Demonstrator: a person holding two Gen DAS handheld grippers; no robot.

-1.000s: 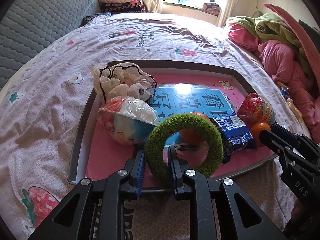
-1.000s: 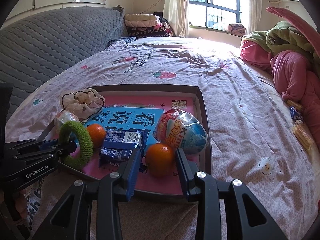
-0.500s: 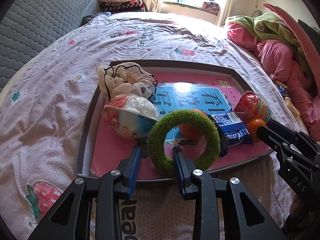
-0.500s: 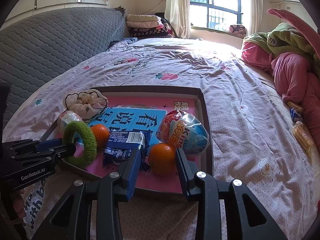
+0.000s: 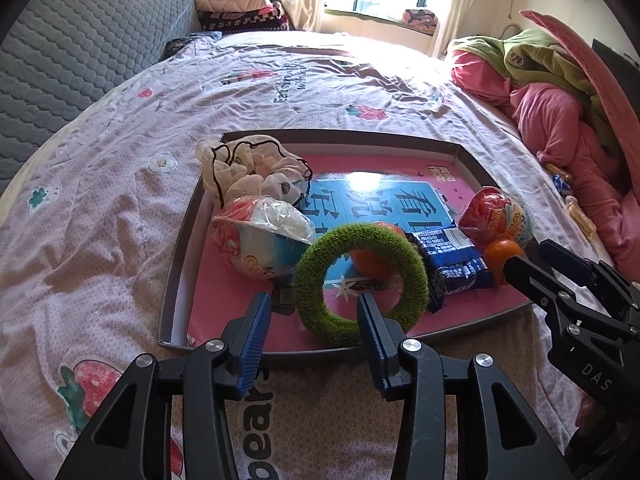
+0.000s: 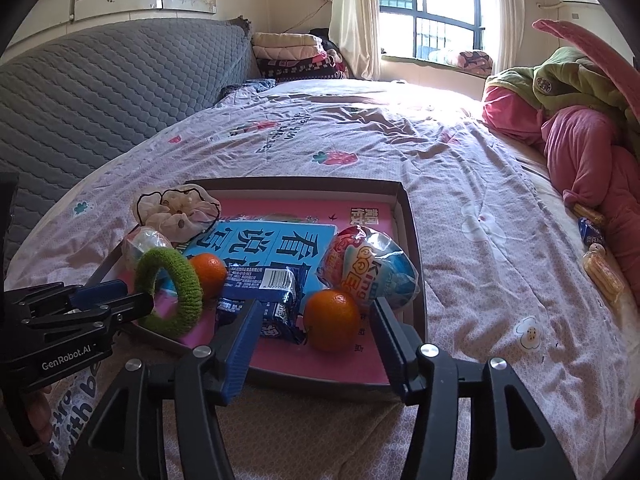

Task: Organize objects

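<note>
Green and fuzzy, the ring (image 5: 362, 280) stands on edge at the near rim of the tray (image 5: 178, 276) in the left wrist view, leaning near an orange (image 5: 374, 262) behind it. The left gripper (image 5: 314, 312) is released, its jaws spread wide on either side of the ring's lower arc; whether the right pad grazes it I cannot tell. The ring could tip or roll over the rim onto the bedsheet (image 5: 100, 208) if a finger nudges it, since it balances on a narrow edge.

In the right wrist view, the right gripper (image 6: 316, 320) is also let go, jaws wide apart around a second orange (image 6: 331, 320) without touching it. This round fruit sits beside a blue wrapper (image 6: 264, 296) and a foil egg (image 6: 370, 272); a bump might send it rolling.
</note>
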